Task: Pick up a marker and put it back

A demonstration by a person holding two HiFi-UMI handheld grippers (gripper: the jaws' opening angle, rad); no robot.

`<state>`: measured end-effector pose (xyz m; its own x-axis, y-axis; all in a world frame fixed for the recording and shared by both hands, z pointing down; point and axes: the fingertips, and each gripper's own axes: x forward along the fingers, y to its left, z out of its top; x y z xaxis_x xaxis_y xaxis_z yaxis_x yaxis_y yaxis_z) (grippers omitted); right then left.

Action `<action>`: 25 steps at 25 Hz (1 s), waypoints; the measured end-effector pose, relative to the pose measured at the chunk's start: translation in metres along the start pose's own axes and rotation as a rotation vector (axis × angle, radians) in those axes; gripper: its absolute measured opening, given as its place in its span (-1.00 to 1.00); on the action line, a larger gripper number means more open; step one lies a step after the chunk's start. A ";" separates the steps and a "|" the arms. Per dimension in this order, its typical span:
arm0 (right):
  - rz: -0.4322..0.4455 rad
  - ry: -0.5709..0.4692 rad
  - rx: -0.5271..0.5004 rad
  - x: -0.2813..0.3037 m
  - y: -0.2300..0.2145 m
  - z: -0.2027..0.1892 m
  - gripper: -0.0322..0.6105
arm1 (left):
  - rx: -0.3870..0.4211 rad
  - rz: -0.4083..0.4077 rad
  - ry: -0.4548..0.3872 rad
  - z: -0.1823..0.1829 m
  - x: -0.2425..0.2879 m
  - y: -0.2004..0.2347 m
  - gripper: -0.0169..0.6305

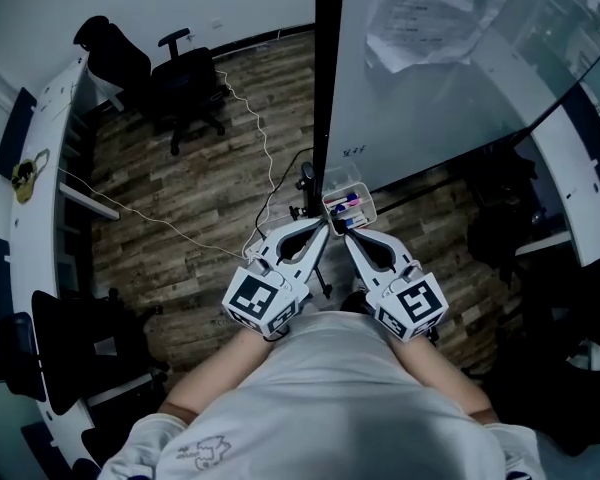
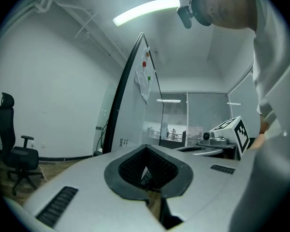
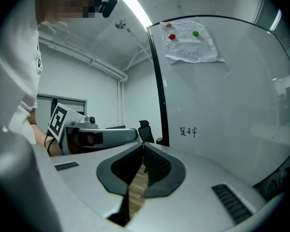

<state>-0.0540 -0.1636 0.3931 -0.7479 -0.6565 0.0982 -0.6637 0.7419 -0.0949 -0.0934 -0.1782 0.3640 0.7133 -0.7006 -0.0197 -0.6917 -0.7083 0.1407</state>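
Several markers point(image 1: 346, 204) lie in a small clear tray point(image 1: 366, 200) at the foot of the whiteboard point(image 1: 450, 78). In the head view both grippers are held close to the person's body, and their tips point at the tray from just below it. My left gripper point(image 1: 324, 227) is shut with nothing between its tips, seen closed in its own view point(image 2: 144, 147). My right gripper point(image 1: 345, 235) is shut and empty too, with its tips together point(image 3: 143, 144) facing the whiteboard point(image 3: 222, 105). Neither gripper touches a marker.
Papers point(image 1: 420, 18) hang on the whiteboard under coloured magnets. Two black office chairs point(image 1: 185, 83) stand at the far left on the wooden floor. A cable point(image 1: 260, 138) trails across the floor. Curved white desks run along the left point(image 1: 40, 168) and the right point(image 1: 580, 188).
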 end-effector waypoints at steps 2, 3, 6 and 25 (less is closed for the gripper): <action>0.019 0.008 -0.009 0.009 -0.012 -0.002 -0.86 | 0.017 0.033 -0.005 0.000 0.008 0.010 -0.93; 0.033 0.015 -0.016 0.014 -0.017 -0.003 -0.86 | 0.019 0.047 -0.003 -0.001 0.013 0.014 -0.93; 0.080 0.045 -0.039 0.028 -0.026 -0.010 -0.86 | -0.008 0.081 0.011 -0.009 0.022 0.025 -0.93; 0.247 0.230 0.001 0.079 -0.060 -0.080 -0.85 | -0.114 0.235 0.134 -0.091 0.046 0.076 -0.93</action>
<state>-0.0724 -0.2486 0.4858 -0.8642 -0.4089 0.2931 -0.4628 0.8746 -0.1444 -0.1033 -0.2565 0.4643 0.5486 -0.8213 0.1565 -0.8282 -0.5083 0.2360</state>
